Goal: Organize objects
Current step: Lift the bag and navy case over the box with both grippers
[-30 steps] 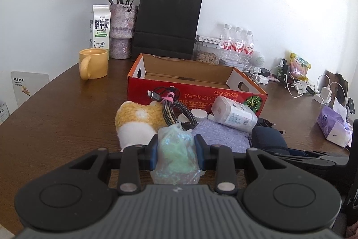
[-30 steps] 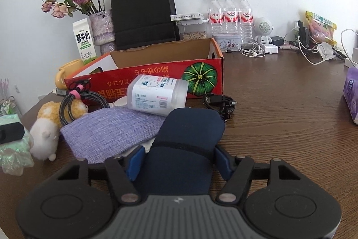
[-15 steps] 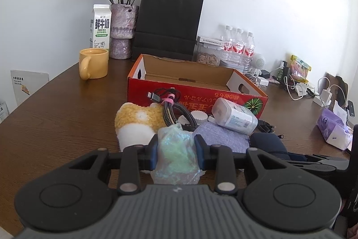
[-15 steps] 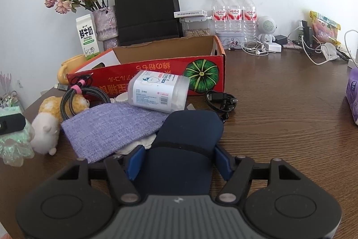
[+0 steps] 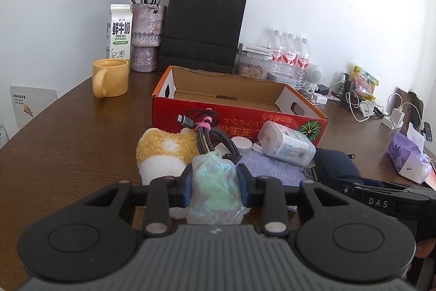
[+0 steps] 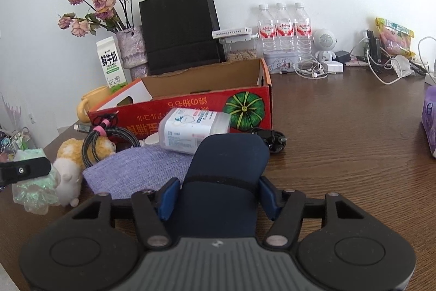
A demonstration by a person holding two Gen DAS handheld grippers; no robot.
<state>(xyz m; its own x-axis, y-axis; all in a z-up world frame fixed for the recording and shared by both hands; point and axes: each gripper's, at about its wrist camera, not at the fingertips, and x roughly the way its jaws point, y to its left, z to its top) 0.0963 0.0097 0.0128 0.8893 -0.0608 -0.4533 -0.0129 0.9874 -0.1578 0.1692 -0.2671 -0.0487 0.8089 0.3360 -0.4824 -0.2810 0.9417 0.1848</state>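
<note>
My left gripper (image 5: 215,182) is shut on a pale green thing in a clear plastic bag (image 5: 215,190), just in front of a yellow and white plush toy (image 5: 163,149). My right gripper (image 6: 218,195) has a navy blue case (image 6: 229,157) between its blue pads; the jaws are closing and the pads touch its sides. The case lies partly on a purple cloth (image 6: 141,171). Behind these stands an open red cardboard box (image 5: 234,119), empty inside. Against its front wall lie a coiled braided cable (image 5: 207,138) and a white bottle (image 5: 286,143) on its side.
At the back stand a yellow mug (image 5: 110,78), a milk carton (image 5: 119,32), a vase of dried roses (image 5: 144,37), a black paper bag (image 5: 203,26) and three water bottles (image 5: 290,56). Chargers and cables (image 6: 381,64) clutter the far right; a purple tissue pack (image 5: 406,160) lies right.
The right gripper's pads have come in slightly against the navy case. The left gripper keeps its hold on the green bag and has not moved.
</note>
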